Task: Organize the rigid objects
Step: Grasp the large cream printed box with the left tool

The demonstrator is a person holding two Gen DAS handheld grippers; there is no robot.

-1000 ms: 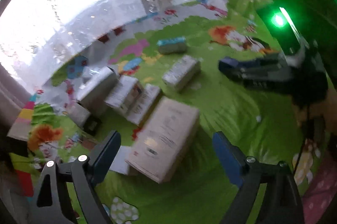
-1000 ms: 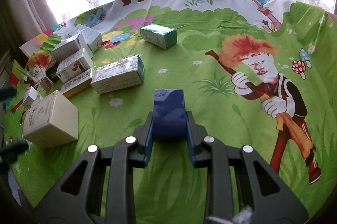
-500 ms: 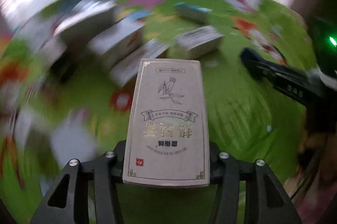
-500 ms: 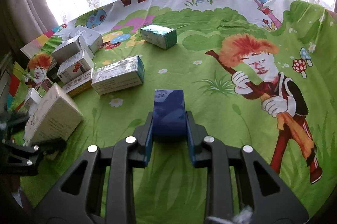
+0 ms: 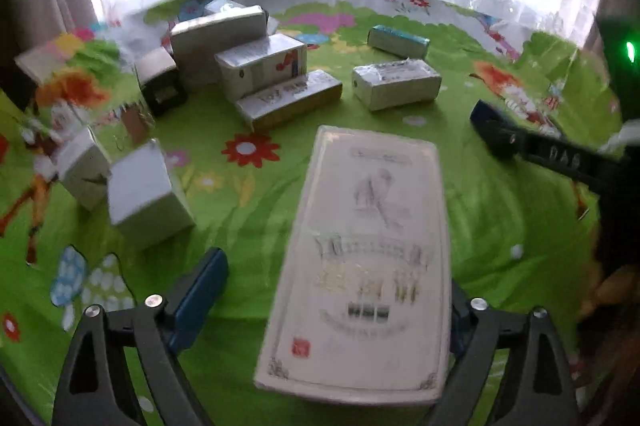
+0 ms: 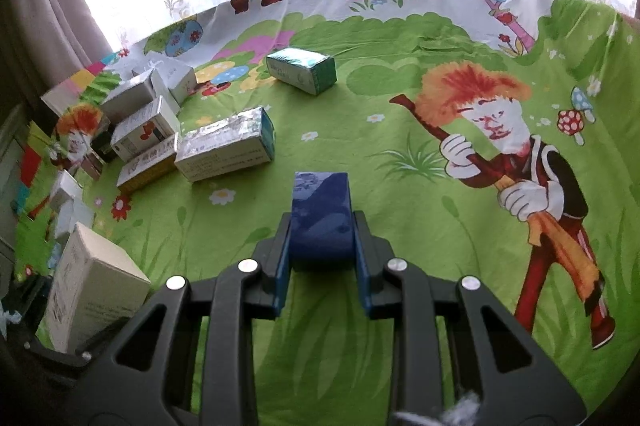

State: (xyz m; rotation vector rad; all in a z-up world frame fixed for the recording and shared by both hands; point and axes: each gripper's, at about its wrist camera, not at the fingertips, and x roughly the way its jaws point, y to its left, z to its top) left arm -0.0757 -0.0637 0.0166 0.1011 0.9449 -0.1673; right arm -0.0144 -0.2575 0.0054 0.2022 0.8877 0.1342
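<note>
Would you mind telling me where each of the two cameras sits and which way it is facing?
Left wrist view: on the left gripper, angled down at the cartoon-print cloth toward the window; its jaws, just opened, flank the large beige box; the right gripper shows at right.
Right wrist view: on the right gripper, angled down toward the same window; its shut blue pads fill the centre.
Shared: the beige box, teal box, silver box.

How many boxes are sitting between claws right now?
2. A blue box is clamped in the right claw. The big beige box sits between the left claw jaws, which have just been opening; the visible pad is clear of it.
</note>
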